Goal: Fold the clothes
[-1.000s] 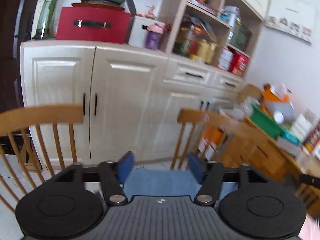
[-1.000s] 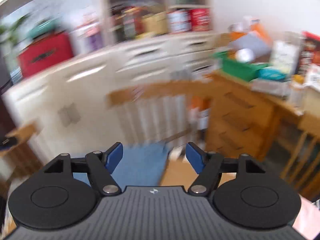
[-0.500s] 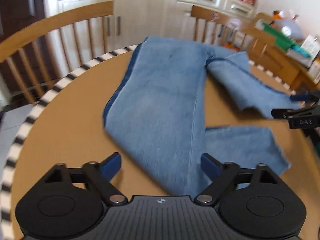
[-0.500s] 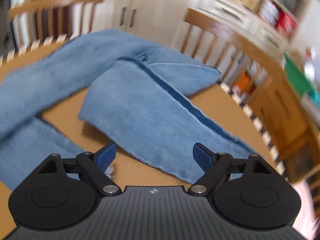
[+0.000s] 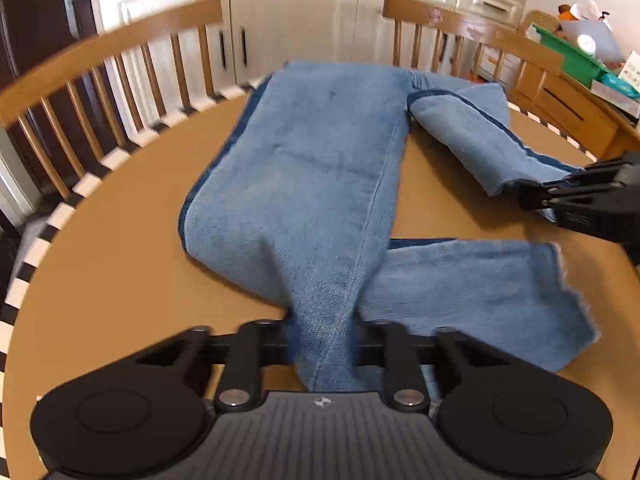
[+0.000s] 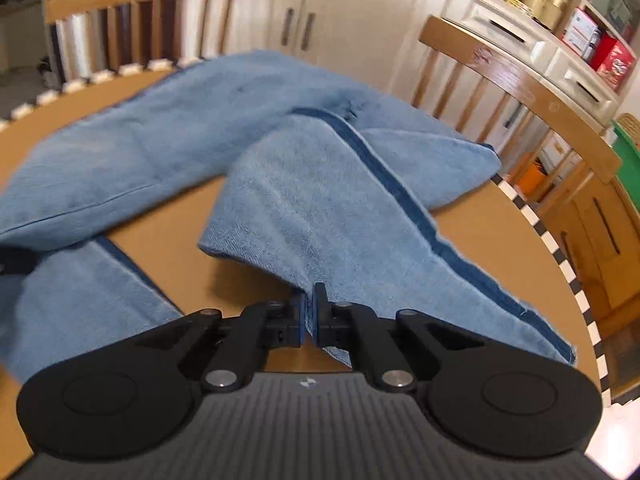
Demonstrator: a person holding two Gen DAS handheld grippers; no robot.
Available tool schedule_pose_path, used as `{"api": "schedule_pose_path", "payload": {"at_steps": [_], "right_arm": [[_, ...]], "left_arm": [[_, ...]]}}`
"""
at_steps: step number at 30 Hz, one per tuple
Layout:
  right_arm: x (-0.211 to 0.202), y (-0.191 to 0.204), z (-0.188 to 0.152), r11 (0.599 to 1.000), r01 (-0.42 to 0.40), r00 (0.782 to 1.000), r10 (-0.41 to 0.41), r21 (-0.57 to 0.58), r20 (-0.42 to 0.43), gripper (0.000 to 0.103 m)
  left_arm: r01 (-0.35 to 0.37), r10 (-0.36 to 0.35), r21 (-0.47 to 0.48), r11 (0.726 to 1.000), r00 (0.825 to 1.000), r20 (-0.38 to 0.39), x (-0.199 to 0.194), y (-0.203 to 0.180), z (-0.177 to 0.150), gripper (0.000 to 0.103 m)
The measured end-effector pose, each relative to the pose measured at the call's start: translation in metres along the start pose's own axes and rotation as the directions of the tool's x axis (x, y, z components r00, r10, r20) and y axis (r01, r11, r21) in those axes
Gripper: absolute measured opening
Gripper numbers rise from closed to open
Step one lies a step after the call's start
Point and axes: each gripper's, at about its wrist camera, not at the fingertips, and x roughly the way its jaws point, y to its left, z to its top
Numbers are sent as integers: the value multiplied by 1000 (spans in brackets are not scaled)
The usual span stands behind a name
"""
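Left gripper (image 5: 322, 344) closing on bunched jeans (image 5: 312, 168); only the right view shows right gripper (image 6: 308, 316) pinching the hem

A round wooden table (image 5: 100, 264) fills the foreground, its edge banded in black and white checks (image 6: 560, 256). Two spindle-back wooden chairs stand just beyond it: one at the left (image 5: 112, 48), one further right (image 5: 472, 28). Behind them runs a row of cream cabinets (image 5: 296, 12) with dark vertical handles and drawers (image 6: 500, 24) above. Open shelving at the upper right holds tins (image 6: 548, 0) and red boxes (image 6: 616, 64). To the right stands a wooden sideboard (image 5: 568, 104) carrying a green bin (image 5: 572, 56) and assorted clutter too blurred to identify. A dark door or panel (image 5: 40, 20) occupies the far left.
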Motion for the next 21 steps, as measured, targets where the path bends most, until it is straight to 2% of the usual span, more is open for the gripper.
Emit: {"api": "schedule_pose_path", "payload": {"at_steps": [3,6,9,11,14,16,21], "right_arm": [[-34,6,-12,995,-93,996,92,-45,-16,3],[-70,24,-41,979,-193,979,189,-61,-70,3],[-103,37,-77,979,-196,977,190,-62,-92,3],[-122,31,-97,975,-220,972,220,16,-84,3],[-148,32,-122,952,-299,949,304,68,-80,3],[-158,38,-137,926,-359,922,371,112,-113,3],[-182,44,-163,898,-408,891,431,168,-141,3]], "left_arm": [[30,-30,34,999,1000,-3,-19,10,-4,15],[48,-49,69,996,999,6,-49,15,-14,14],[62,-62,106,992,998,4,-79,13,-31,14],[71,-70,124,990,997,-11,-95,9,-43,14],[81,-73,121,989,995,-65,-112,7,-67,14],[89,-77,101,991,991,-112,-118,9,-84,14],[99,-86,68,993,981,-171,-138,10,-119,14]]}}
